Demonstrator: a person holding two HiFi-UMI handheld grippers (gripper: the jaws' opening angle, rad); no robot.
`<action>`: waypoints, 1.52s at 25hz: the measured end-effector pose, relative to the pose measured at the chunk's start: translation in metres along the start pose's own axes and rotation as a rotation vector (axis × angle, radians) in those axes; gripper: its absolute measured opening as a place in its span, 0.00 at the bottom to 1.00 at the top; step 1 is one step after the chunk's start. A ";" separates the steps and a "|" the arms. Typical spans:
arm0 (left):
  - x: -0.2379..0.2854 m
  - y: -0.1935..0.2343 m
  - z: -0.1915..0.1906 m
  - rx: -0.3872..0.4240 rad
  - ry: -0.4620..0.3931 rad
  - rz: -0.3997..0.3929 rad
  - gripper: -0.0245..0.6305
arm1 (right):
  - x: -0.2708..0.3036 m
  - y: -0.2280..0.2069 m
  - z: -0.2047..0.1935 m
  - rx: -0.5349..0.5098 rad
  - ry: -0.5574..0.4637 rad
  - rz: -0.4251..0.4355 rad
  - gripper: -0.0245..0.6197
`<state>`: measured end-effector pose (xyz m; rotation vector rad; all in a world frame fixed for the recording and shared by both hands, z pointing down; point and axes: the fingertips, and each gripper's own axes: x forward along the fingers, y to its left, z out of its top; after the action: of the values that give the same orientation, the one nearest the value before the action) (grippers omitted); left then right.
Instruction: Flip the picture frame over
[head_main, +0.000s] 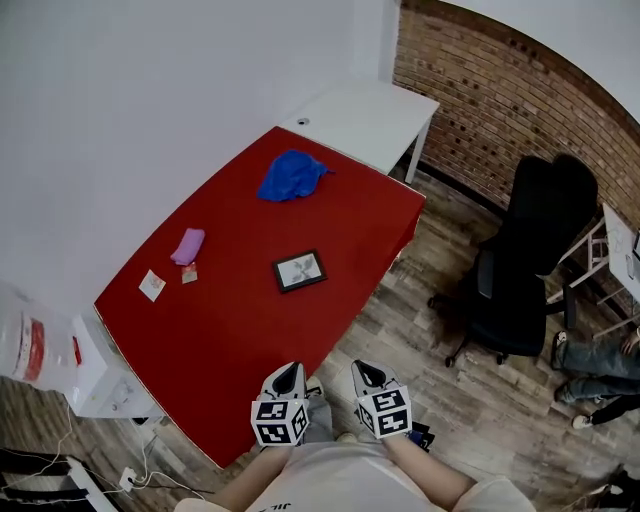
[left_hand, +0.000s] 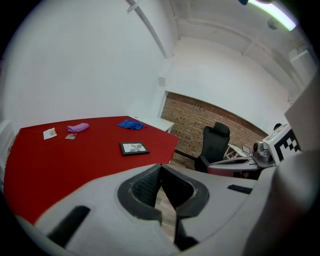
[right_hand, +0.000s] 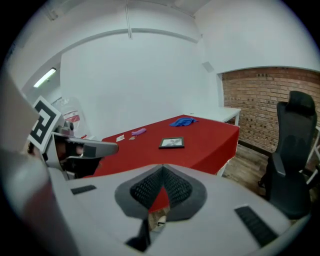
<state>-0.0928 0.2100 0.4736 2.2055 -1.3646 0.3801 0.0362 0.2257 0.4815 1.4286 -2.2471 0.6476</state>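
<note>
You held the left gripper (head_main: 288, 370) and right gripper (head_main: 364, 369) clenched and empty off the tabletop's (head_main: 225, 320) near edge, well apart from the picture frame (head_main: 299, 271) lying face-up mid-tabletop, where closed jaws risked merely shoving it farther.

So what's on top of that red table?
A black picture frame, a crumpled blue cloth, a purple bundle, a white card and a smaller packet. Anything under the cloth is hidden.

A blue cloth (head_main: 292, 175), a purple bundle (head_main: 187, 245) and a white card (head_main: 152, 285) lie apart on the red table (head_main: 230, 330).
</note>
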 end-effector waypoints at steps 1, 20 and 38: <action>0.010 0.007 0.009 0.008 0.002 -0.006 0.04 | 0.011 -0.004 0.010 0.001 -0.002 -0.002 0.05; 0.108 0.057 0.100 -0.002 -0.002 0.007 0.04 | 0.112 -0.051 0.108 -0.022 -0.004 0.017 0.05; 0.153 0.071 0.113 -0.024 0.009 0.100 0.05 | 0.158 -0.086 0.129 -0.071 0.022 0.079 0.05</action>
<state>-0.0905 0.0072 0.4739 2.1195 -1.4707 0.4072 0.0413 0.0044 0.4789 1.2990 -2.2958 0.5993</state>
